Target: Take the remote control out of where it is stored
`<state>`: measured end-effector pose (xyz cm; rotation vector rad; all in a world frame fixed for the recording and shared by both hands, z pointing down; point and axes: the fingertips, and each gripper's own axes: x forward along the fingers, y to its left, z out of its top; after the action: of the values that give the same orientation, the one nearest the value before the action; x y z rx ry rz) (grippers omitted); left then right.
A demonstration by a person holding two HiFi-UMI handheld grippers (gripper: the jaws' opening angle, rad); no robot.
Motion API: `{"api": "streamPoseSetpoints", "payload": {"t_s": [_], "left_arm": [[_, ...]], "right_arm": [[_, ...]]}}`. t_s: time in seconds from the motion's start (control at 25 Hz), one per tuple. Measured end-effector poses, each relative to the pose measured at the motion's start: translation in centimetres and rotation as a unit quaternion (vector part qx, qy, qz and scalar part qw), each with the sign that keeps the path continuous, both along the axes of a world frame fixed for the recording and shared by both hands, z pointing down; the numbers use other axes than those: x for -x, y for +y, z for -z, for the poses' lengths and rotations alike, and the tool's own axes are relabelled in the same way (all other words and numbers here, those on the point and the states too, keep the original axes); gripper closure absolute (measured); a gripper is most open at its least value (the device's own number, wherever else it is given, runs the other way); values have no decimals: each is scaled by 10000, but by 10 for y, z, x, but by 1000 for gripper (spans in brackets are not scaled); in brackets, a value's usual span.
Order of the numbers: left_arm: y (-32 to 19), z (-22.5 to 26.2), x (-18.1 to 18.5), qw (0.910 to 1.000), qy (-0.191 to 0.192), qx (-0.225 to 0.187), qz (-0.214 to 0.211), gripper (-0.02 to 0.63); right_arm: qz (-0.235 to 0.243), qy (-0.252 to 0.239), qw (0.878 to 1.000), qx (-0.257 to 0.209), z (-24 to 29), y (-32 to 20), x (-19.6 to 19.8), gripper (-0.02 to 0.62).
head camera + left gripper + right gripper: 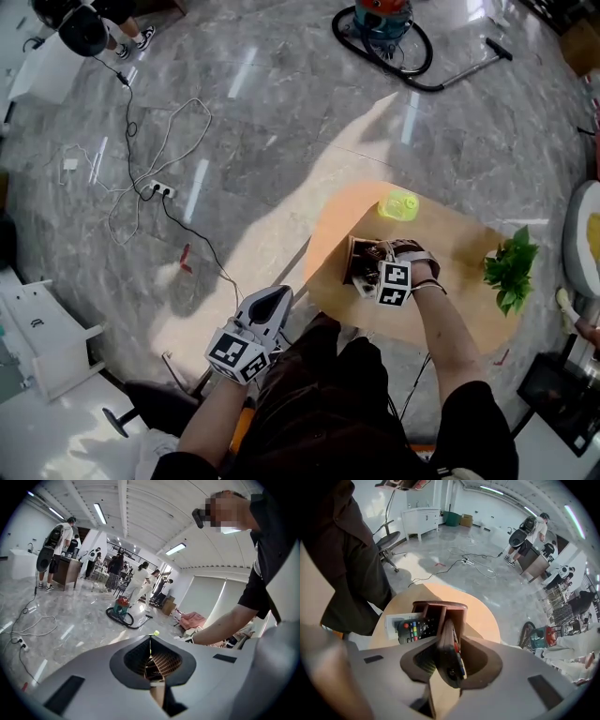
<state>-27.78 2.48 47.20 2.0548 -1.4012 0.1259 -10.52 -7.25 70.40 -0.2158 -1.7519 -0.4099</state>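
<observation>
Dark trousers [328, 403] closest under the head camera, both forearms reaching out past them. Beyond, grey marble floor [281, 112] filling most of the head view, with a vacuum cleaner [384, 23] and its hose at the far edge and a power strip [159, 190] with loose cables off to the left.

Next in size, round tan table [469, 244] just right of the lap. On it, a leafy green plant [511, 267] at the right rim, a small yellow-green item [398, 204] at the far rim and, nearer the person, a brown holder [354, 258] with upright compartments.

Right gripper [452, 638] pointing steeply down at that holder, clenched on the remote control [452, 653]. Grips it edge-on between the two pads, coloured buttons showing along one side, far end inside a compartment of the holder, not yet out.

Second remote [418, 628], black with red, green, yellow and blue keys, face up just left of the holder wall in the right gripper view, on something flat and white [392, 624]. Inside a compartment or outside it, hard to say.

Left gripper [150, 637] off the table, over the floor by the left knee, jaws pressed together tip to tip, nothing between them.
</observation>
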Motion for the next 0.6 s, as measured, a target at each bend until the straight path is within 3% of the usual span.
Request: {"api": "streamPoseSetpoints", "payload": {"t_s": [0.24, 0.44, 0.6], "left_arm": [[2, 7, -7, 9999, -50, -49, 83, 600], [-3, 17, -40, 9999, 23, -117, -16, 600], [-12, 24, -74, 9996, 92, -219, -169, 600]], "right_arm": [[-85, -253, 9995, -156, 14, 0, 4, 499], [-159, -668, 9971, -317, 51, 2, -13, 500], [-514, -1088, 9919, -407, 88, 3, -36, 500]]}}
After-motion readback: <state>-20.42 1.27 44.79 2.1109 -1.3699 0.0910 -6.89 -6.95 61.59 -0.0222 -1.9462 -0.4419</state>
